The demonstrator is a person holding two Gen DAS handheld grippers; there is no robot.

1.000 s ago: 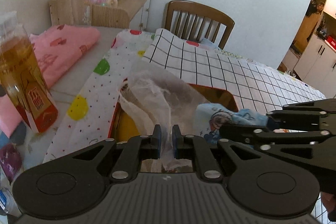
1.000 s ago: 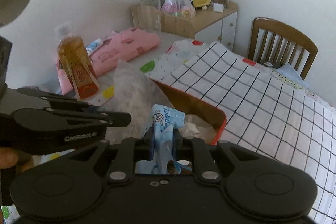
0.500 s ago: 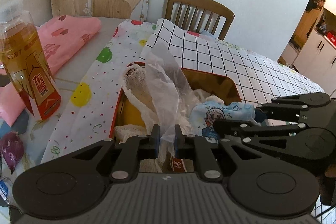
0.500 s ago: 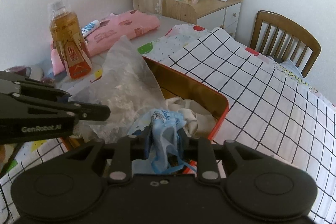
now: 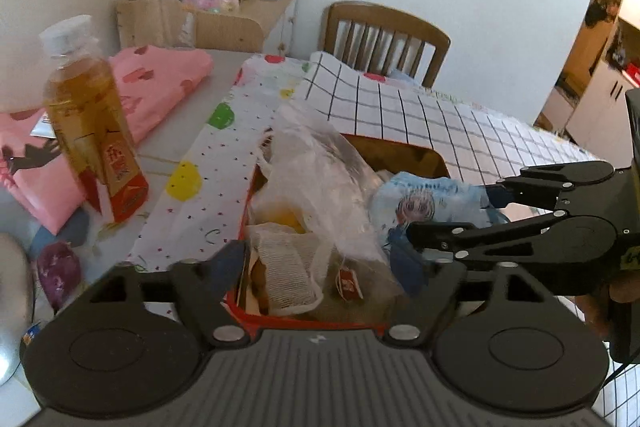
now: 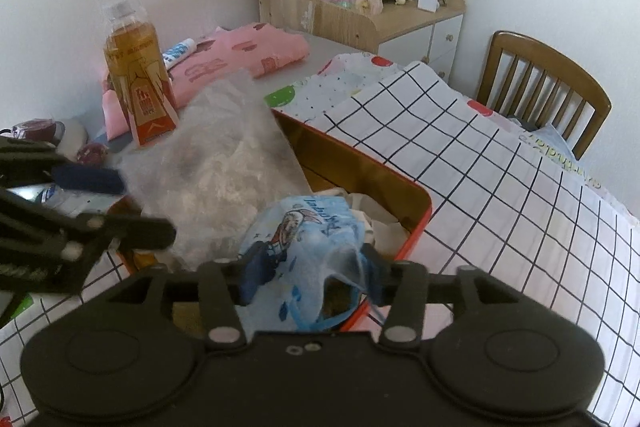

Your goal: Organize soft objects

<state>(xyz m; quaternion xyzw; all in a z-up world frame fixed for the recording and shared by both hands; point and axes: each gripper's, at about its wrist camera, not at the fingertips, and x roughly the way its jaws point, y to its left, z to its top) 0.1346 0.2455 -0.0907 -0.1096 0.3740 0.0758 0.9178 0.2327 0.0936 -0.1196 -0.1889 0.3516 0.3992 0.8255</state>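
Both tools hang over an orange-red metal tin (image 5: 400, 151) on my desk (image 5: 224, 67). My left tool (image 5: 332, 267) has its jaws spread wide and still opening; a crumpled clear plastic bag (image 5: 320, 179) stands loose between them, touched by neither pad, its lower end down in the tin. My right tool (image 6: 310, 275) is opening too — a pale blue cartoon-printed soft pouch (image 6: 308, 235) sits between its fingers over the near right corner of the tin, and I cannot tell whether the pads still press on it.

Inside the tin, seen from the left wrist, lie a white mesh sachet (image 5: 288, 271) and something yellow (image 5: 284, 219) under the plastic. A white cloth with a black grid (image 6: 500, 167) is draped across the desk to the right of the tin, overlapping a white cloth with coloured dots (image 5: 208, 179) on the left. Further left stands an upright plastic bottle of amber tea with an orange label (image 5: 94, 123), just beside a folded pink printed cloth (image 5: 160, 83). A brown wooden chair (image 5: 384, 43) stands at the far edge of the desk, and a light wooden cabinet (image 6: 400, 23) crowded with odds and ends stands against the wall.
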